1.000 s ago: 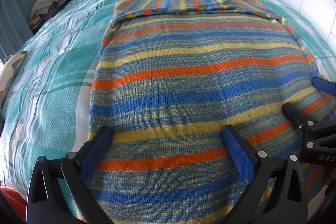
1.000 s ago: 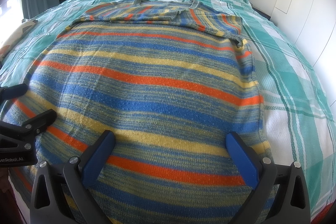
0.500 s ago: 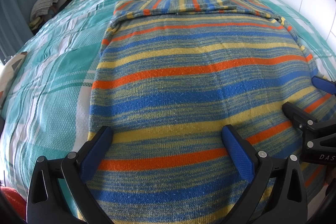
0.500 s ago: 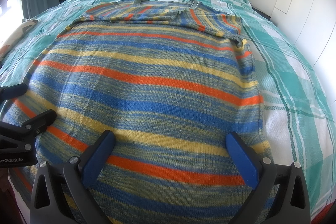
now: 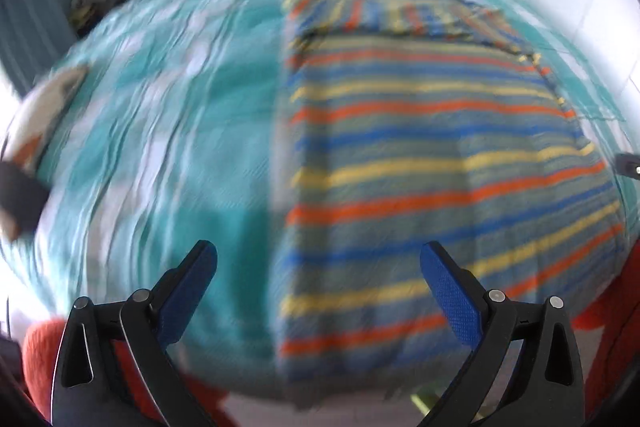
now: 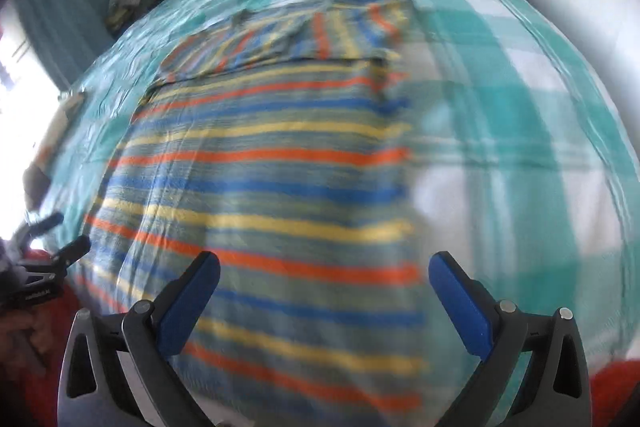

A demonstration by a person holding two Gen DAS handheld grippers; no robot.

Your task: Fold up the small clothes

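With both jaws wide and empty, the left hand-held gripper (image 5: 318,291) and right hand-held gripper (image 6: 324,301) should pinch the sweater's (image 6: 272,187) near hem corners and lift evenly off the bed (image 6: 520,107).

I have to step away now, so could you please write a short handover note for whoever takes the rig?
Left gripper: open, empty, over the striped sweater's left edge.
Right gripper: open, empty, over the sweater's right side near the hem.
The sweater lies flat on the teal checked bedspread, sleeves already folded across the top by the collar.
Left to do: grasp the hem and fold the body up. Both views are motion-blurred, so recheck positions first.
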